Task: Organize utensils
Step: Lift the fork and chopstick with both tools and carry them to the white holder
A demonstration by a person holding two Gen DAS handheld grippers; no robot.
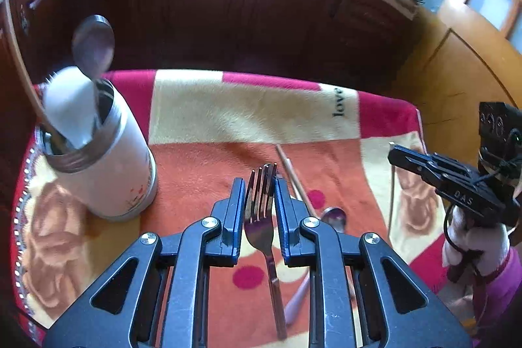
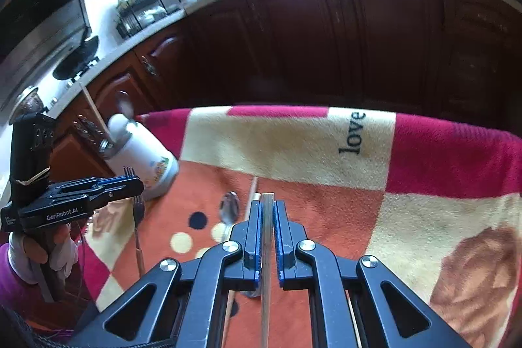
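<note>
Left gripper (image 1: 260,188) held level clamps a fork (image 1: 261,207); right gripper (image 2: 268,211) pinches a chopstick (image 2: 267,250)

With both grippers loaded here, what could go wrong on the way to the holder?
The left gripper pinches the steel fork by its tines, so the long handle may swing or slip. The white cylindrical utensil holder already looks crowded; insertion might tip it. The right gripper holds a thin pale chopstick, which could pivot.
</note>
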